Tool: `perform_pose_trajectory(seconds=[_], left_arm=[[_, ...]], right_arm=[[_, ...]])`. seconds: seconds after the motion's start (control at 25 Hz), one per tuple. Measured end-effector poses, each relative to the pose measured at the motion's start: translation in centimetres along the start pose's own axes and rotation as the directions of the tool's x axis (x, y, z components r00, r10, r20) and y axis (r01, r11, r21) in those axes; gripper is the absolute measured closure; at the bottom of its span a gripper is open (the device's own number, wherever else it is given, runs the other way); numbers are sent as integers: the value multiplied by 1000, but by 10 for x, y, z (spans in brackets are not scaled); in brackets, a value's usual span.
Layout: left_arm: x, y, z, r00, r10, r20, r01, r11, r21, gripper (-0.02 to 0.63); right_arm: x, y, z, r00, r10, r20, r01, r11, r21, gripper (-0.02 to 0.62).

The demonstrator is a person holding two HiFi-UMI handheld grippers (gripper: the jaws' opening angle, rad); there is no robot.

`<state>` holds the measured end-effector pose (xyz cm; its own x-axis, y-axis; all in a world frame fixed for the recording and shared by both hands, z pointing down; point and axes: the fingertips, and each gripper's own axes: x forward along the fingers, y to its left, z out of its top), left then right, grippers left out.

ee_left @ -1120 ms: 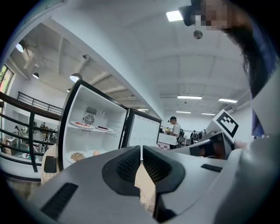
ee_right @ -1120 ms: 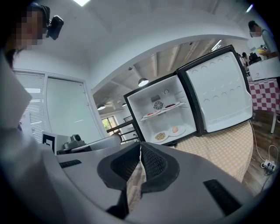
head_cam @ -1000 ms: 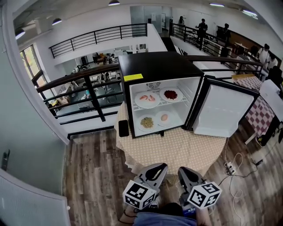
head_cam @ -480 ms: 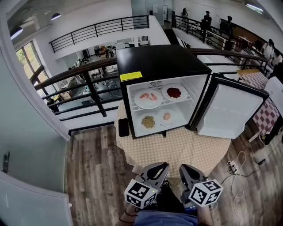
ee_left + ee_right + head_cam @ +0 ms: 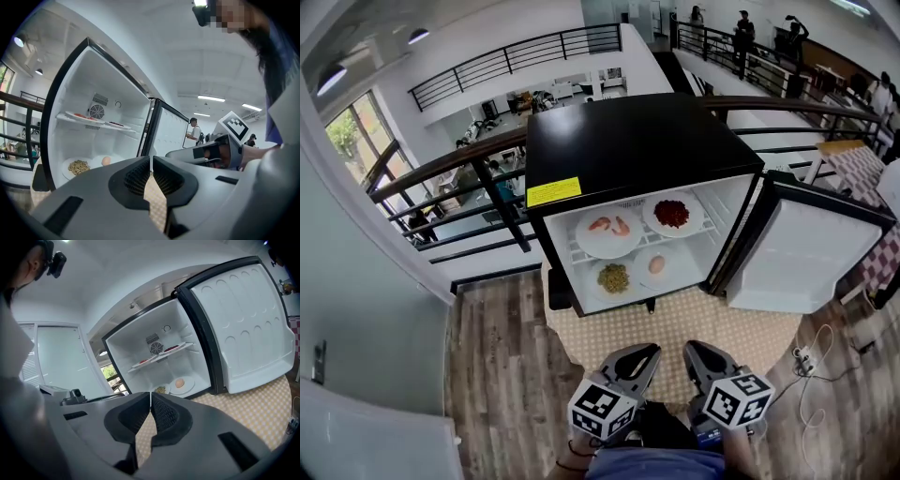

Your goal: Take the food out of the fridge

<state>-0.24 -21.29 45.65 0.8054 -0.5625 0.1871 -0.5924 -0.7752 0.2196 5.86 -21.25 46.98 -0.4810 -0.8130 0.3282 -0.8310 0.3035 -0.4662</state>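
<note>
In the head view, the left gripper [image 5: 648,352] and right gripper [image 5: 693,348] hung side by side above the checked tablecloth [image 5: 712,323]. The open fridge [image 5: 637,141] stood well ahead of their fingertips, with the shrimp plate [image 5: 608,232] and red food plate [image 5: 672,213] above the grain plate [image 5: 614,277] and egg plate [image 5: 657,265].

In the left gripper view, the jaws met, holding nothing; the food lay ahead and to the left.

In the right gripper view, the jaws were likewise closed and empty, with the egg plate ahead, slightly right.

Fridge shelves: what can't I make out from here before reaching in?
- Upper shelf plates, left gripper view: seen edge-on, food only red streaks.
- Greenish heap, head view: too small to identify.
- Table near edge, head view: hidden behind left gripper and right gripper.
</note>
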Motion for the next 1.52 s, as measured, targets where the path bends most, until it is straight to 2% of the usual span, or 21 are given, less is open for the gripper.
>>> perform_pose_trajectory(seconds=[0.24,0.6,0.84,1.0,1.08,1.16,1.52], left_arm=[[34,28,-8,999,-10,-35,8,998,-60,584],[76,73,-37,995,20,-100,-29,995,-90,584],[100,106,-57,993,43,-113,-64,980,-187,584],[118,128,-75,988,52,-145,-89,962,-259,583],[123,137,-83,983,59,-175,-105,959,-265,581],[129,143,-90,978,57,-201,-112,955,-274,566],[153,167,-104,964,67,-257,-156,926,-344,456]], right_arm=[[36,-25,16,1000,-4,-31,4,1000,16,574],[84,-68,16,997,-18,-79,20,999,25,574],[122,-101,6,990,-16,-140,19,1000,18,573],[148,-127,1,986,-37,-160,46,998,49,572],[161,-138,-4,983,-46,-177,60,995,77,539],[173,-147,-8,980,-57,-190,79,991,108,480],[210,-195,-8,965,-175,-196,214,957,199,465]])
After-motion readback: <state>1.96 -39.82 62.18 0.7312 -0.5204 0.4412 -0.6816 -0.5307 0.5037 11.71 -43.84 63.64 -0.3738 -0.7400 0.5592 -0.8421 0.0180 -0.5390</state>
